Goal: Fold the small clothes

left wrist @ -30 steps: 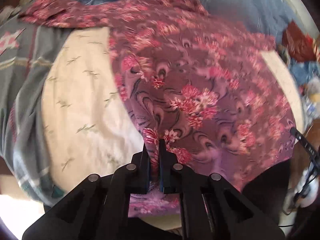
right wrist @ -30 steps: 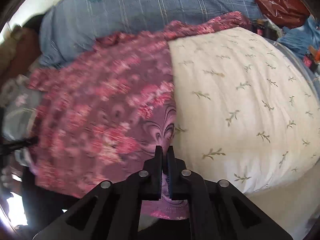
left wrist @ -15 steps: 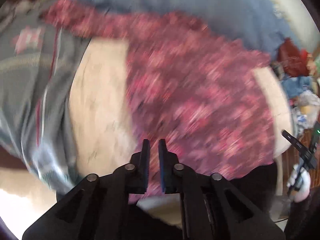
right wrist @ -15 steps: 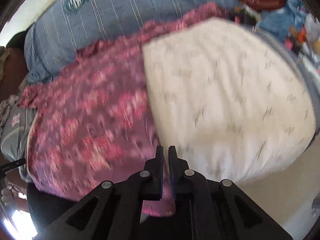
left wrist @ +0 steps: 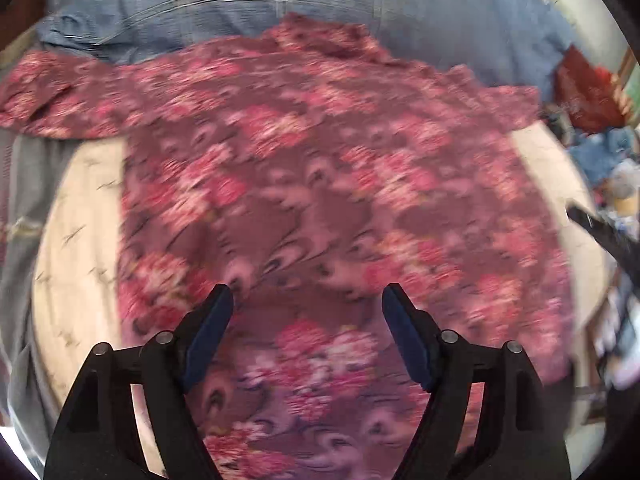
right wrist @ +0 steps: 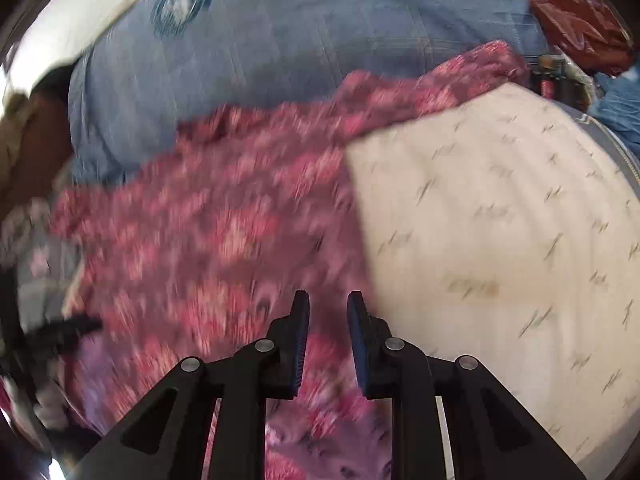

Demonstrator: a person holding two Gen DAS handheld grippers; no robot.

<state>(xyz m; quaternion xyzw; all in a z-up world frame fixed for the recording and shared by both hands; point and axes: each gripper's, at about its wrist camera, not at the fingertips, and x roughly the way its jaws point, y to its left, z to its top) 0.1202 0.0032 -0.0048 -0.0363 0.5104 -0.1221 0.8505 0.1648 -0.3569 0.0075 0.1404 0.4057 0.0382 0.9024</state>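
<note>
A maroon shirt with pink flowers (left wrist: 320, 184) lies spread flat on a cream sheet with small leaf prints (left wrist: 76, 232). It also shows in the right wrist view (right wrist: 208, 240), left of the bare cream sheet (right wrist: 500, 248). My left gripper (left wrist: 307, 300) is wide open above the shirt's near hem, holding nothing. My right gripper (right wrist: 328, 300) is partly open over the shirt's right hem edge, with nothing between its pads. Both views are motion-blurred.
A blue striped pillow (left wrist: 280, 0) lies behind the shirt, also in the right wrist view (right wrist: 280, 40). A grey patterned blanket (left wrist: 20, 184) is at the left. A red bag (right wrist: 572, 12) and clutter (left wrist: 600, 152) sit at the right.
Both grippers were shut on the shirt's hem a second ago. They have let go and opened, the left wide, the right a little. The shirt now lies flat.
</note>
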